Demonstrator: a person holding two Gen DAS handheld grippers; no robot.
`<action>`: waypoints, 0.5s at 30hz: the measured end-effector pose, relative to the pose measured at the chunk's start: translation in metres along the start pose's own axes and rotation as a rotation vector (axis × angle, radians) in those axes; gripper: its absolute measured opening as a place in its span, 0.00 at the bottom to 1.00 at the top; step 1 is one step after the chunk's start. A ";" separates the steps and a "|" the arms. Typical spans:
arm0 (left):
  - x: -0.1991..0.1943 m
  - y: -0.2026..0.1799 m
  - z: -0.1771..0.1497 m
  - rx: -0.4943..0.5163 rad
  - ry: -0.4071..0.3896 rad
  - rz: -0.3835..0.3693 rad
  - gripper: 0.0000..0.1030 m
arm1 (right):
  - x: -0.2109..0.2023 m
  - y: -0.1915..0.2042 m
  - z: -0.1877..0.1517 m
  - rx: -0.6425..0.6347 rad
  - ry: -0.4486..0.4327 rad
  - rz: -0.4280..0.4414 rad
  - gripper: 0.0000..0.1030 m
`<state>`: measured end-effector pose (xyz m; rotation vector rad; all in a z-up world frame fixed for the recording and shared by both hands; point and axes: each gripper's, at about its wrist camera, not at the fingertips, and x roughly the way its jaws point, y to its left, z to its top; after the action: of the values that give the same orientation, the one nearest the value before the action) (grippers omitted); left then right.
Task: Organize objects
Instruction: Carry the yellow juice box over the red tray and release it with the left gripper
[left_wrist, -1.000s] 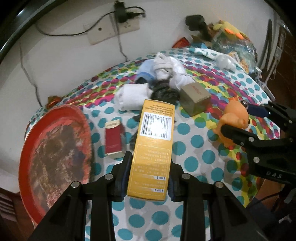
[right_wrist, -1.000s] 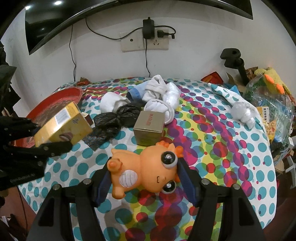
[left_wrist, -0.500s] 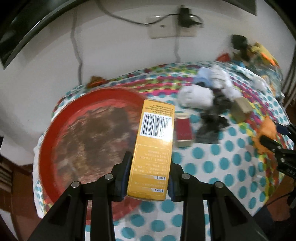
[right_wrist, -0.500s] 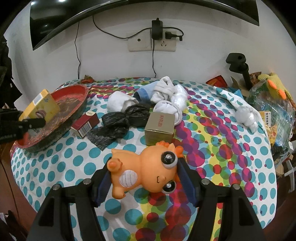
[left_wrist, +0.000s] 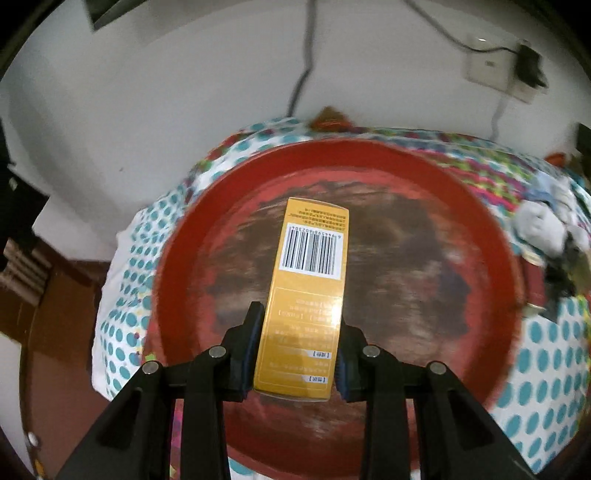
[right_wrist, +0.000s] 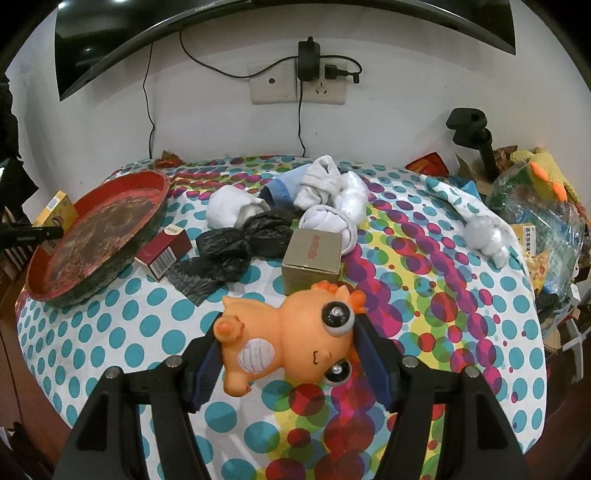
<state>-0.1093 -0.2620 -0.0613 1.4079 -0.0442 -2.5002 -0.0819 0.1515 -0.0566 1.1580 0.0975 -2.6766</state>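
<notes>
Right gripper (right_wrist: 288, 354) clamps orange toy (right_wrist: 291, 343) above dotted tablecloth (right_wrist: 461, 332). Behind toy: tan box (right_wrist: 314, 258), black bag (right_wrist: 236, 247), white socks (right_wrist: 328, 195), red pack (right_wrist: 164, 251) just beside red tray (right_wrist: 99, 229). Yellow box (right_wrist: 55, 214) at tray's far left edge.

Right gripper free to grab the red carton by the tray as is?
Probably not: the right gripper is already shut on the orange toy. The red carton itself lies uncovered beside the red tray.
</notes>
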 end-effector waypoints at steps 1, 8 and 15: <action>0.004 0.005 0.001 -0.008 0.005 0.007 0.30 | 0.000 0.002 0.001 -0.003 0.000 0.000 0.66; 0.029 0.027 -0.005 -0.038 0.046 0.027 0.30 | 0.002 0.026 0.013 -0.064 -0.003 0.006 0.66; 0.046 0.046 -0.012 -0.081 0.070 0.013 0.30 | 0.011 0.068 0.033 -0.136 -0.010 0.048 0.66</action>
<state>-0.1114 -0.3168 -0.0982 1.4555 0.0608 -2.4121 -0.0969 0.0783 -0.0396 1.0914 0.2426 -2.5894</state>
